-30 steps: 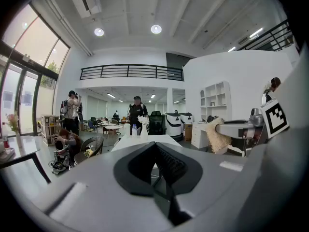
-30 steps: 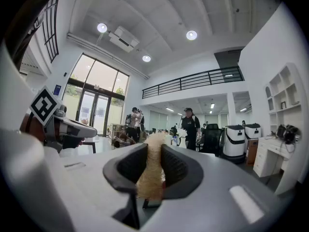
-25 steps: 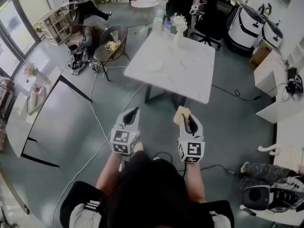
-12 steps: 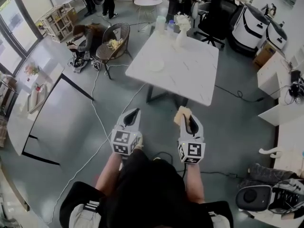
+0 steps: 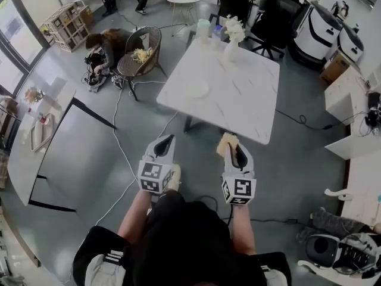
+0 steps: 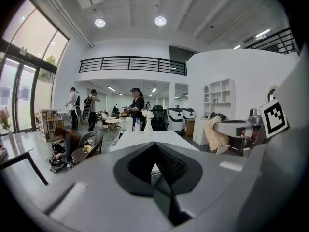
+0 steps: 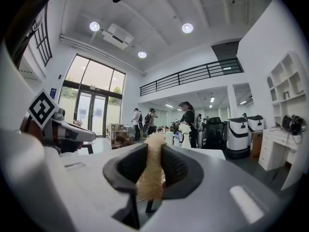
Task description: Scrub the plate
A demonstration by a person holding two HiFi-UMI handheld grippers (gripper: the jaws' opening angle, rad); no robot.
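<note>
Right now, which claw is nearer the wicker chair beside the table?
Left. The left claw sits below the wicker chair, slightly to its right in the head view; the right claw is farther right still.

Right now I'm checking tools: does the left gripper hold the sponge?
No, the left gripper is shut with nothing between its jaws.

The left gripper and the right gripper were seen in pale grey, with black jaw pads and black-and-white square markers. A tan, fibrous sponge was noted. The table was found white with faint grey veining, the plate off-white, the floor grey-blue.
</note>
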